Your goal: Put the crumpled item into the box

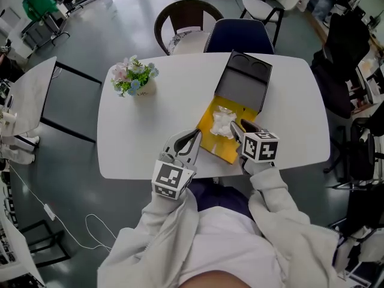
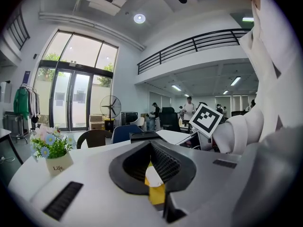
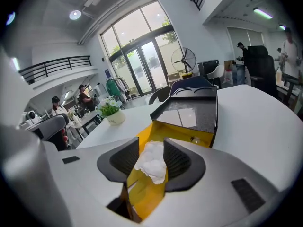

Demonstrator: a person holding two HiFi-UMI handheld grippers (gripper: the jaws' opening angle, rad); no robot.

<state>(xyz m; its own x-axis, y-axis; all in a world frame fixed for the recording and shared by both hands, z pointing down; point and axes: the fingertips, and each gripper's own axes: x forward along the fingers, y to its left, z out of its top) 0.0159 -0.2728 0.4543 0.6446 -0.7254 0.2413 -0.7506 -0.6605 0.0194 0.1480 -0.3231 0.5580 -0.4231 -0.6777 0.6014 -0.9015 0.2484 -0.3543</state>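
Crumpled item [image 1: 224, 123], a white wad, lies inside the box [image 1: 210, 140] on its yellow floor, toward the end where the black lid [image 1: 243, 84] stands up and tilts back. My right gripper [image 1: 238, 125] hangs over the box's right side, angled down, with its jaws part-way apart. I see the wad through the gap between them and the pads do not squeeze it, so I read this gripper as released. My left gripper [image 1: 197, 132] is at the box's left wall, jaws drawn together at the tips and clenched on that yellow wall, a sliver of which runs up between them. The lid walls off the far end of the box, and the two grippers flank its near end. The box sits on a white table [image 1: 138, 146], near the edge closest to me. Left of the box, well apart, stands a small pot of flowers [image 1: 135, 78]. Beyond the box, past the table's far edge, are a blue chair [image 1: 240, 36] and a dark round-backed chair [image 1: 186, 3]. Far left of the box is a second white table [image 1: 30, 92].
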